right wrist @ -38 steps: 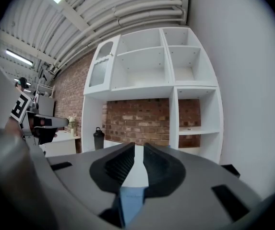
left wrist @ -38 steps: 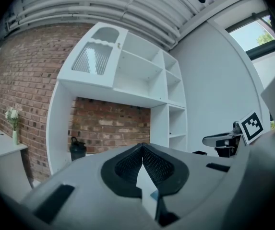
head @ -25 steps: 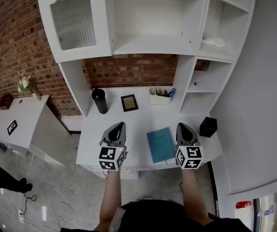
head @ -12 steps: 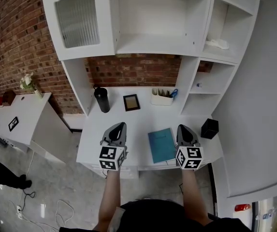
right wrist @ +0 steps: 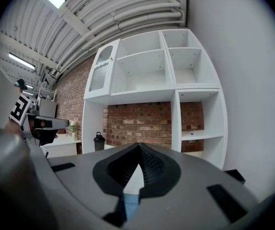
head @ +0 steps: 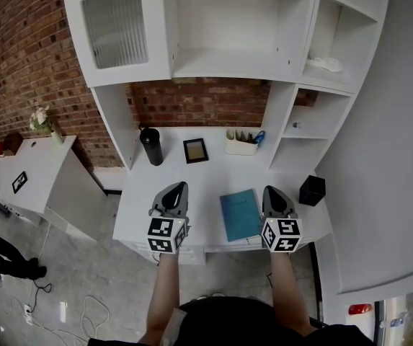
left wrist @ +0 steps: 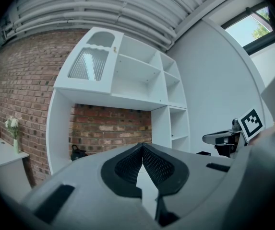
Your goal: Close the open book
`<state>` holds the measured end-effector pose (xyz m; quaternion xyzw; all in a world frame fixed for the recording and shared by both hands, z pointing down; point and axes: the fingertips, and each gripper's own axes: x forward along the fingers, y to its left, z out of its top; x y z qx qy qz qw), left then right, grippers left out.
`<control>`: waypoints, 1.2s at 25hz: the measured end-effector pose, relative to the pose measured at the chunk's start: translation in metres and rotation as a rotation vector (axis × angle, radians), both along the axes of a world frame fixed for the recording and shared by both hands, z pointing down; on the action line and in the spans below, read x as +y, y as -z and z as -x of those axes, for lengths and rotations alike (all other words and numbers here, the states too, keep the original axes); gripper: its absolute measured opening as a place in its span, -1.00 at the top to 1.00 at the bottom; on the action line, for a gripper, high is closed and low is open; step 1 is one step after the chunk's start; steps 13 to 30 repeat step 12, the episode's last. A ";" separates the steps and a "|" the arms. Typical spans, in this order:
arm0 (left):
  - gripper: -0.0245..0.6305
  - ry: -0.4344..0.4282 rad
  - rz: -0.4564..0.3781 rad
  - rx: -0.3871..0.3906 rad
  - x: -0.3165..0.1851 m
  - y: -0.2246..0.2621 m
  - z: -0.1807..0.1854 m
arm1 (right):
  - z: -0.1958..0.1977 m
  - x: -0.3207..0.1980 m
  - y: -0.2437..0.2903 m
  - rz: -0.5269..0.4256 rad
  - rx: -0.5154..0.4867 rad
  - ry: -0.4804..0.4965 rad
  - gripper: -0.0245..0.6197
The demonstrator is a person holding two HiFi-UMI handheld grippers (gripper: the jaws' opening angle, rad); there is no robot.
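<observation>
A blue-covered book [head: 239, 215] lies flat and closed on the white desk [head: 206, 179], near its front edge. My left gripper [head: 179, 187] hovers over the desk to the book's left, level, jaws together with nothing between them. Just right of the book, my right gripper [head: 272, 189] is also shut and empty. In the left gripper view the left gripper [left wrist: 142, 145] has its tips touching. The right gripper [right wrist: 138, 145] shows the same in the right gripper view, and a sliver of the blue book [right wrist: 130, 200] appears below the pads.
At the back of the desk stand a black bottle [head: 151, 147], a small picture frame [head: 194, 151] and a white pen holder [head: 240, 144]. A black box [head: 311, 189] sits at the desk's right end. White shelves [head: 228, 56] rise above. A low white cabinet [head: 33, 182] stands at left.
</observation>
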<state>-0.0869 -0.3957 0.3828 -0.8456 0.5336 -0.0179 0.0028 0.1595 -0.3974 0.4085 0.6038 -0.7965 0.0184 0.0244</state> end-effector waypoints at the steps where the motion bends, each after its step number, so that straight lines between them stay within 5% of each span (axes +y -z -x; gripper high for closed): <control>1: 0.90 0.001 0.000 0.001 0.000 0.000 0.000 | 0.000 0.000 0.000 0.001 0.000 0.002 0.93; 30: 0.90 0.011 0.006 0.001 0.003 -0.002 0.003 | 0.004 0.003 -0.005 0.012 0.007 0.013 0.93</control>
